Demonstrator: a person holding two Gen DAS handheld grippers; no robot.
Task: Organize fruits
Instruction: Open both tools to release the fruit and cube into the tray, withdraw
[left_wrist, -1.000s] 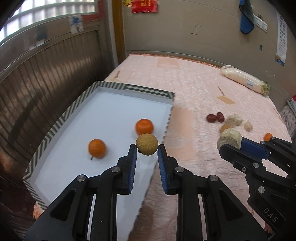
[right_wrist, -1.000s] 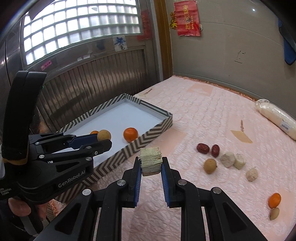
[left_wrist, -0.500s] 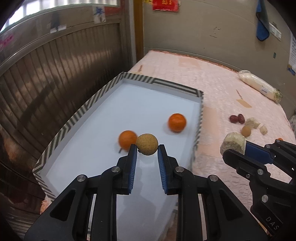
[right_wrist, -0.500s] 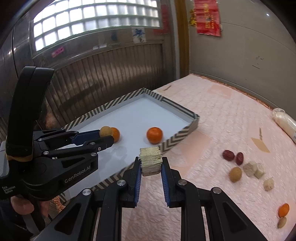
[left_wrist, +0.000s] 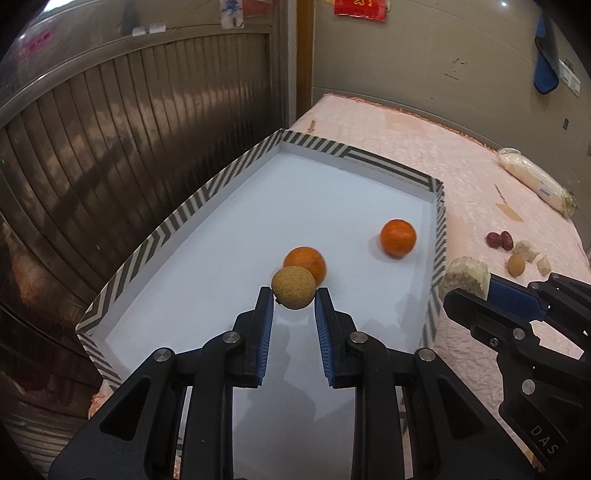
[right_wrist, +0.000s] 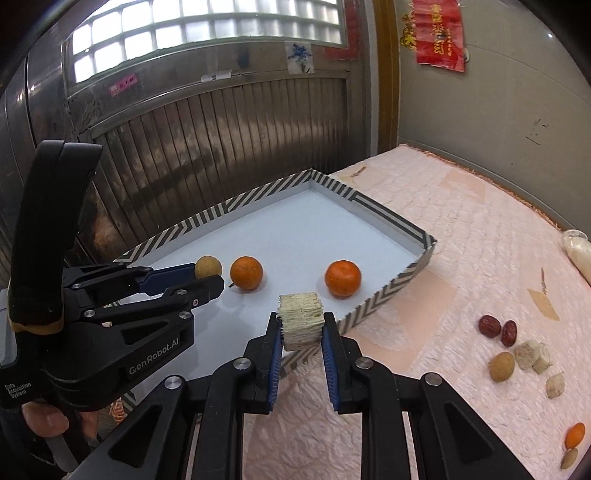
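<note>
My left gripper (left_wrist: 293, 295) is shut on a round tan fruit (left_wrist: 293, 287) and holds it over the white floor of a striped-rim tray (left_wrist: 221, 177). Two oranges lie in the tray, one (left_wrist: 306, 261) just beyond the tan fruit and one (left_wrist: 398, 237) near the right wall. My right gripper (right_wrist: 301, 325) is shut on a pale fibrous chunk (right_wrist: 301, 320) and holds it above the tray's near rim (right_wrist: 384, 299). The left gripper (right_wrist: 207, 278) also shows in the right wrist view, over the tray.
On the pink quilted cloth (right_wrist: 461, 229) to the right lie two red dates (right_wrist: 496, 328), a tan fruit (right_wrist: 501, 365), several pale chunks (right_wrist: 532, 356), and a small orange (right_wrist: 575, 435). A wrapped white bundle (left_wrist: 532, 179) lies at the far right. A metal shutter (left_wrist: 110, 122) stands left.
Both grippers have moved left with their loads. The left one went from the tray's right rim to over its floor, near the first orange. The right one came up to the tray's near rim.
</note>
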